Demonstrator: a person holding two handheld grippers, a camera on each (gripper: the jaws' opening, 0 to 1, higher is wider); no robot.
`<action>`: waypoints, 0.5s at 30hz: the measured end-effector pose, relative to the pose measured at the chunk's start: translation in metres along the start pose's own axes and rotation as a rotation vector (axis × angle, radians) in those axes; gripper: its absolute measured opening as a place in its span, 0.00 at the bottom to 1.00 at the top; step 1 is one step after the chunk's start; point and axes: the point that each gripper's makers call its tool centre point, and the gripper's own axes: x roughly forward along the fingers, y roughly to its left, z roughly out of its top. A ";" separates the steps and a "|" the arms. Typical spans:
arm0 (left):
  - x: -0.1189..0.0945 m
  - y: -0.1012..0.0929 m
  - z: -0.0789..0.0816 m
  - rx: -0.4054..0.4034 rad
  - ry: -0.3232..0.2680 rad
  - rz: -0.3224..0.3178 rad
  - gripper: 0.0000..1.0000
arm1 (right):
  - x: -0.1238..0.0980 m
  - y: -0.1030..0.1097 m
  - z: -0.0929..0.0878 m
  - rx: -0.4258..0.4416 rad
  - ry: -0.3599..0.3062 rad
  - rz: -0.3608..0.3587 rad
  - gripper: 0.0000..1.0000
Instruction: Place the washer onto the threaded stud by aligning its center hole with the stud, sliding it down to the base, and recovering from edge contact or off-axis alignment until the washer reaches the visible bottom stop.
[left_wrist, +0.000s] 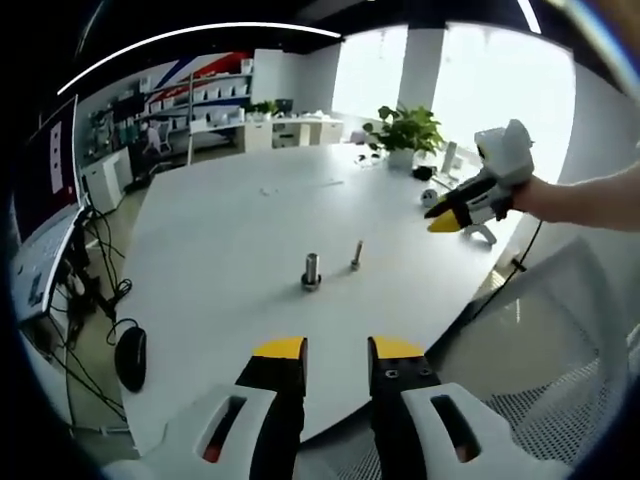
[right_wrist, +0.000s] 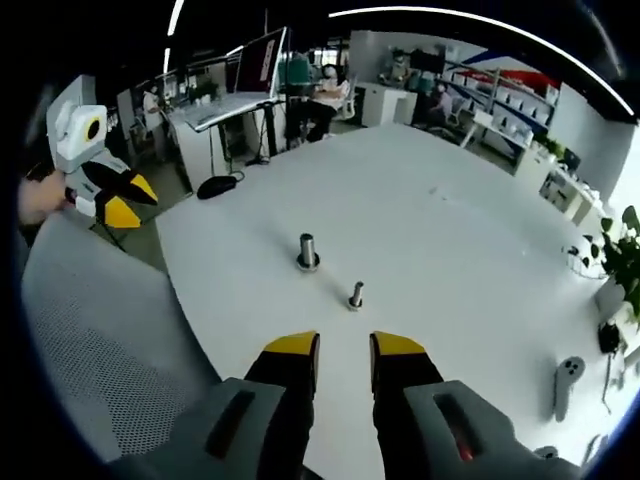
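Two metal pieces stand upright on the white round table. One is a thick stud with a wider ring at its foot. The other is a thinner, shorter bolt just beside it. No loose washer can be made out. My left gripper hovers at the near table edge, short of both pieces, open with nothing between its yellow tips; it appears again as the left gripper at the left. My right gripper is open and empty too, and the right gripper hangs over the table's right edge.
A grey mesh chair sits against the table edge between the two hands. A potted plant and a handheld controller stand at the table's far side. Desks, monitors and cables ring the room.
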 end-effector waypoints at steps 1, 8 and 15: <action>0.000 0.000 -0.001 0.001 0.003 0.000 0.22 | -0.004 -0.001 0.000 0.000 -0.003 -0.009 0.22; 0.000 0.000 0.000 -0.001 0.000 -0.001 0.22 | -0.035 -0.009 0.003 0.096 -0.087 -0.062 0.22; 0.000 -0.003 0.003 -0.002 -0.017 -0.015 0.22 | -0.056 -0.007 -0.006 0.170 -0.169 -0.114 0.23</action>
